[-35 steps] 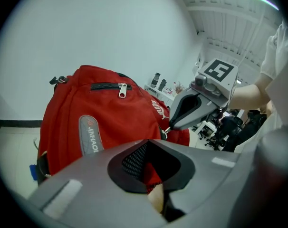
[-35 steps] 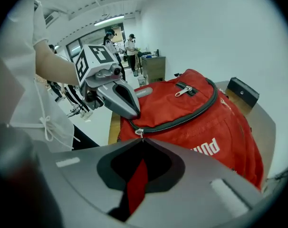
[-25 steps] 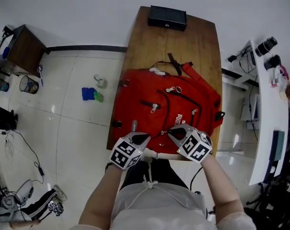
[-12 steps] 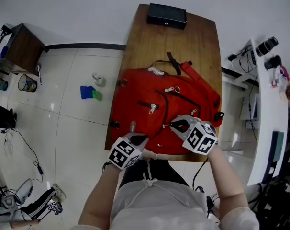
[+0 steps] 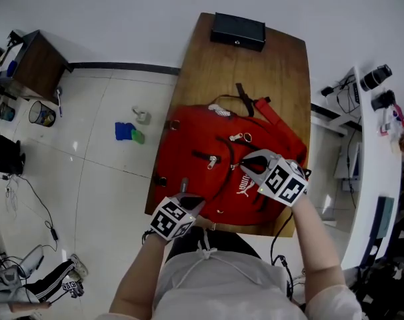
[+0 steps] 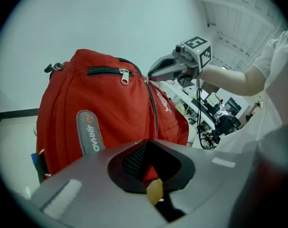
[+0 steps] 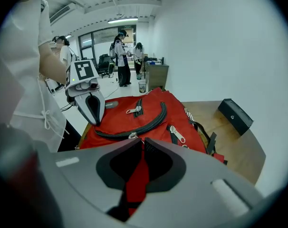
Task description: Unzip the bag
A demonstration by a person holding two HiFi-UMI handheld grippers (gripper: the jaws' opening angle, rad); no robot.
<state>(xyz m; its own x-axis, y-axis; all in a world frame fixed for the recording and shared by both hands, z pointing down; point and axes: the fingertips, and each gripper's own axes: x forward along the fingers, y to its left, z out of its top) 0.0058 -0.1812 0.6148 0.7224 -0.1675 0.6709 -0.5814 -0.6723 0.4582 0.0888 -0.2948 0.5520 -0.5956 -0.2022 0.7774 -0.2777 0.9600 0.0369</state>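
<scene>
A red backpack [image 5: 195, 135] lies flat on the wooden table [image 5: 242, 65]. My left gripper [image 5: 187, 193] sits at the bag's near edge, shut on the red fabric beside a tan tag [image 6: 154, 193]. My right gripper [image 5: 245, 165] is over the middle of the bag, at the end of the long curved zipper [image 7: 148, 122]. Its jaws are opening, though only a narrow slit shows between them, with the silver zipper pull [image 7: 132, 136] at their tips. Behind it the zipper gapes as a dark band. Smaller pocket zippers [image 5: 212, 160] stay closed.
A black box [image 5: 237, 31] stands at the table's far end. Blue and green items [image 5: 125, 132] and a bin [image 5: 39, 115] are on the floor at left. A white desk [image 5: 369, 145] with camera gear runs along the right. People [image 7: 121, 56] stand far behind.
My right gripper has moved from the bag's near edge up toward its middle, along the curved zipper. The left gripper has stayed at the near edge.
</scene>
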